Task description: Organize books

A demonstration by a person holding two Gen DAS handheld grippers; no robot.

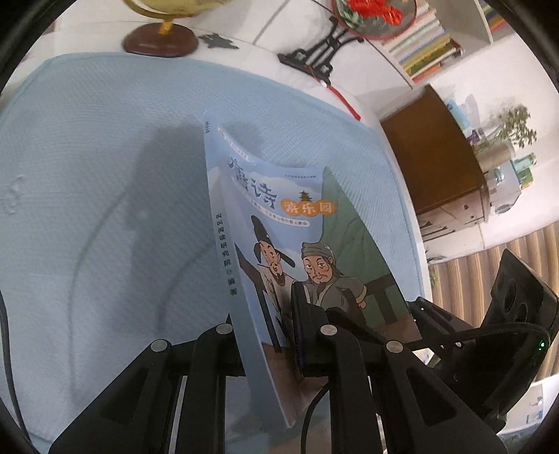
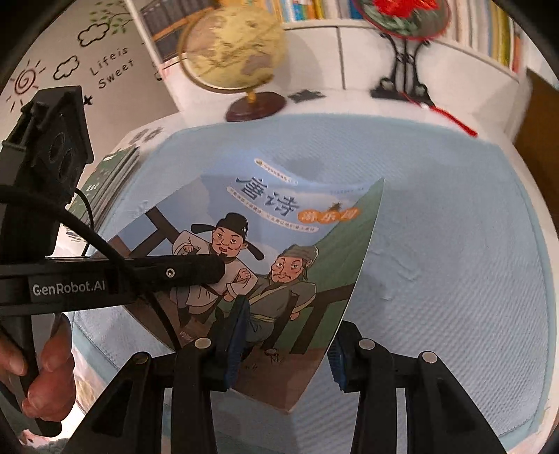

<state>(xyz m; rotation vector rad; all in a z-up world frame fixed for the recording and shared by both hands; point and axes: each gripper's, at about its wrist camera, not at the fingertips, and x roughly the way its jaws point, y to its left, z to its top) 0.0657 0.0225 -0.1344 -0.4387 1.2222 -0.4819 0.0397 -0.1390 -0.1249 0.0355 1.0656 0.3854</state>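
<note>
Green books [image 2: 104,181]: a flat stack at the left edge of the worktop, beside the mat
Left gripper [image 1: 260,328]: fingers pinched tight on the bottom edge of the book near its spine, one finger [image 1: 307,314] lying on the front cover, the other behind it; in the right wrist view its arm crosses the cover from the left, gripped by a hand [image 2: 49,370]
Book [image 1: 279,244]: a thin paperback with two cartoon men on a pale blue and green cover, held up off the blue mat over its middle; long axis runs from the fingers away toward the far edge of the worktop, title end farthest off, spine along the left, cover curling at the top
Right gripper [image 2: 283,345]: fingers narrowed on the lower right corner of the book, the left finger [image 2: 237,335] on the front cover, the right one beside the page edge; whether its pad presses the back I cannot tell
Blue mat [image 2: 454,244]: covers most of the worktop [image 2: 332,101]
Globe [image 2: 234,49]: stands at the far edge, left of centre
Round fan on a black stand [image 2: 405,21]: far edge, right of the globe, red tassel trailing onto the worktop
</note>
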